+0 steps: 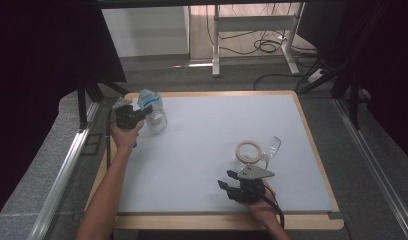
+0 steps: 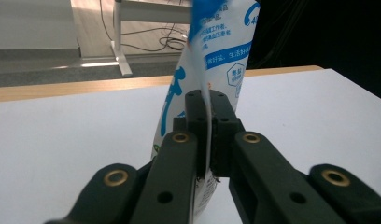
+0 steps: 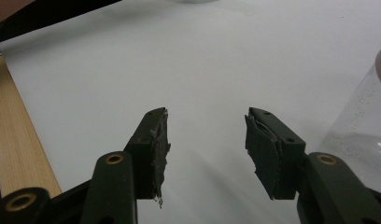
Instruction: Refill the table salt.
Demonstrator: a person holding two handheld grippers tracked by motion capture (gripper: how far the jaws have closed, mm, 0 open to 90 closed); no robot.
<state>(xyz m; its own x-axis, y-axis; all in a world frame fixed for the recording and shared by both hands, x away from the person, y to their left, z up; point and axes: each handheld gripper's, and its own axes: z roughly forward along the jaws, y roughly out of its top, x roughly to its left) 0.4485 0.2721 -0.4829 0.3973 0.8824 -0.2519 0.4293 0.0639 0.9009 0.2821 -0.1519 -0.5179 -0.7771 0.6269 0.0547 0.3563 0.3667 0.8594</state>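
A white pouch with blue print (image 1: 152, 106) stands upright near the far left corner of the white mat (image 1: 202, 135). My left gripper (image 1: 137, 113) is shut on it, and in the left gripper view the jaws (image 2: 206, 106) pinch the pouch's (image 2: 216, 42) thin edge between the pads. My right gripper (image 1: 230, 182) rests near the front right of the mat, open with nothing between its fingers (image 3: 207, 135). Just beyond it stand a clear jar with a tan rim (image 1: 248, 151) and a stemmed glass (image 1: 272, 148). Clear glass (image 3: 361, 121) shows to the right of the right jaws.
The mat covers a wooden table (image 1: 312, 145) whose edge shows all round. Black curtains hang on both sides. Behind the table are a desk frame (image 1: 252, 30) and cables (image 1: 267, 46) on the floor. Metal rails (image 1: 67, 165) run along the table's sides.
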